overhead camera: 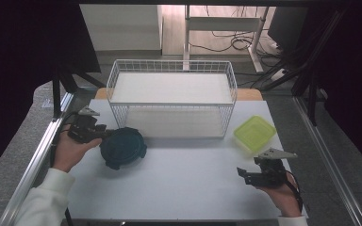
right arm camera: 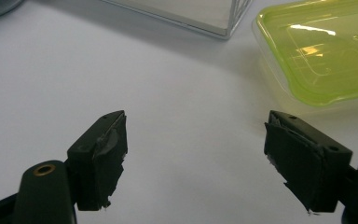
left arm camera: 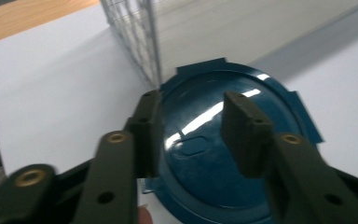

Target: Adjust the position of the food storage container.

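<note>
Two black grippers are seen: the left gripper [overhead camera: 104, 133], jaws spread, is held over a round dark-teal plastic lid [overhead camera: 122, 147] at left of frame; the right gripper [overhead camera: 241, 175], also spread, is hovering lower right near a lime-green square container [overhead camera: 255, 133].

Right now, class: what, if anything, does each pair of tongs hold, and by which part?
Nothing is held. The left tongs hover open over the dark blue round lid; the right tongs are open above the bare table.
</note>
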Motion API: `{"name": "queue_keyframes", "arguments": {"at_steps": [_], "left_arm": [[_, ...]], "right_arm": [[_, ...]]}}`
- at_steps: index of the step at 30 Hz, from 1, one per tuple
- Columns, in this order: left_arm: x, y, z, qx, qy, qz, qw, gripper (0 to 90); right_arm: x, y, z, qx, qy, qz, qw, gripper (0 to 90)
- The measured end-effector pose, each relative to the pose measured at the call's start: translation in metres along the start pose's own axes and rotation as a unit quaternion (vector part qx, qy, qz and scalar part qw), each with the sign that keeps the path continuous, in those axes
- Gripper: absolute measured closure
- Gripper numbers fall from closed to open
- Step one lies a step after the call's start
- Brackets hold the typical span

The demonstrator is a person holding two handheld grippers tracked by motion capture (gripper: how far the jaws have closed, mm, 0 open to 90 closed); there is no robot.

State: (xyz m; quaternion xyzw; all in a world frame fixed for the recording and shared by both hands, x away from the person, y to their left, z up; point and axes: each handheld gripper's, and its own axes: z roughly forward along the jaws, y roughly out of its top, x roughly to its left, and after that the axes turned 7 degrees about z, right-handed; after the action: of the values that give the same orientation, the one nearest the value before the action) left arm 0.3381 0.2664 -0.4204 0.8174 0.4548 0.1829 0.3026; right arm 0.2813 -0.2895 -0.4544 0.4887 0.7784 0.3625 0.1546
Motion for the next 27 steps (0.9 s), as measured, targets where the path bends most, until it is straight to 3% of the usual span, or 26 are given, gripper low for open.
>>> {"name": "queue_keyframes", "arguments": {"at_steps": [7, 8, 10, 14, 17, 22, 27], "left_arm": [[0.02, -0.003, 0.014, 0.018, -0.02, -0.016, 0.9995, 85.3], [0.026, -0.004, 0.02, 0.028, -0.019, -0.018, 0.9993, 87.5], [0.033, -0.005, 0.025, 0.032, -0.018, -0.024, 0.999, 89.5], [0.043, -0.007, 0.036, 0.041, -0.017, -0.035, 0.9984, 89.9], [0.046, -0.008, 0.043, 0.063, 0.004, -0.02, 0.9978, 89.9], [0.056, -0.015, 0.061, 0.087, 0.001, -0.026, 0.9959, 90.0], [0.058, -0.017, 0.069, 0.089, -0.006, -0.03, 0.9955, 90.0]], "right_arm": [[0.0, 0.0, 0.001, 0.004, -0.003, 0.001, 1.0, 21.1], [0.0, 0.0, 0.001, 0.0, 0.009, 0.012, 0.9999, 21.2], [-0.001, 0.001, 0.001, -0.003, 0.016, 0.018, 0.9997, 21.3], [0.0, 0.0, 0.002, -0.002, 0.001, 0.009, 1.0, 21.4], [0.0, 0.0, 0.001, -0.008, -0.011, 0.007, 0.9999, 21.9], [-0.003, -0.001, 0.0, -0.019, -0.022, 0.011, 0.9995, 22.4], [-0.005, -0.001, 0.0, -0.02, -0.029, 0.017, 0.9992, 22.4]]}}
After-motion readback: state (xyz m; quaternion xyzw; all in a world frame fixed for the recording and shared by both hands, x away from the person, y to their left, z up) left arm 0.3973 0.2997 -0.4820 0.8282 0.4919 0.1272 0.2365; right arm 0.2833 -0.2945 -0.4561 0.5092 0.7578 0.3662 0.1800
